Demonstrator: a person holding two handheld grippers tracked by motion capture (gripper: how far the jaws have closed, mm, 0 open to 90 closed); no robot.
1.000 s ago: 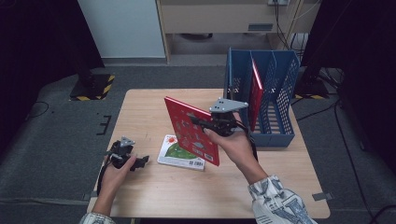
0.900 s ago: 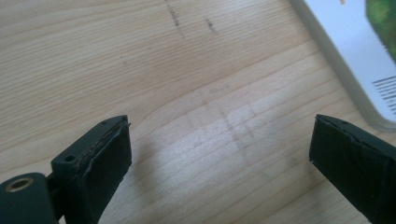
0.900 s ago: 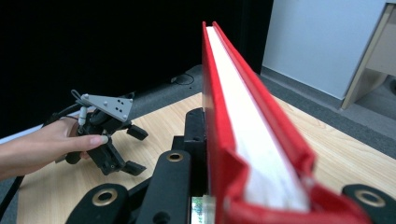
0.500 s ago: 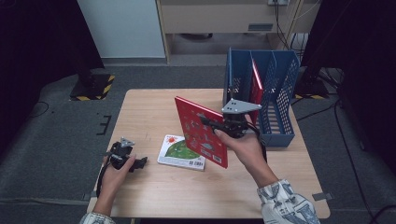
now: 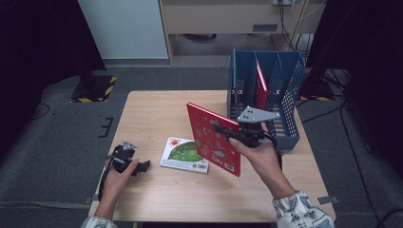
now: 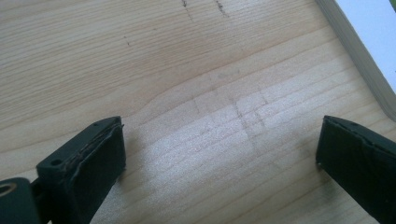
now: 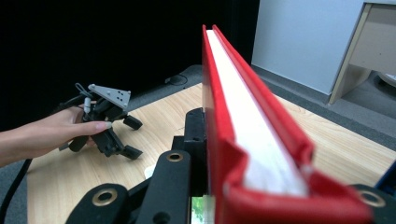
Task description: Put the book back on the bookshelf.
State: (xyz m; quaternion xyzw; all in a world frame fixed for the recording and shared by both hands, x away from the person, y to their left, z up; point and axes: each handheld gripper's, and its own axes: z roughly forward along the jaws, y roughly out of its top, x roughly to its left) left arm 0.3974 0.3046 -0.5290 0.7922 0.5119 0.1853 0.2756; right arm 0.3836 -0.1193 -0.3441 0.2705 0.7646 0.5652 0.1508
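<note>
Above the table's right half, the right gripper [image 5: 234,133] clamps the thin, stiff red hardcover book [image 5: 212,138] at its edge, upright; light, rigid, slick-covered. Left gripper [image 5: 135,165] rests wide open.

Glossy red book [image 5: 212,138], pale matt grained wooden table [image 5: 157,114].

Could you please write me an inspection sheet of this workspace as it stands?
Surface: wooden table, faint marks.
Job's things: red book held upright in the air; green book flat on the table; blue rack holding another red book.
Clutter: nothing seen.
Grippers: right gripper clamped on the red book; left gripper open, low over the table.
Cables: cable trailing from the left gripper; more on the floor.
Surroundings: grey carpet, beige cabinet.
</note>
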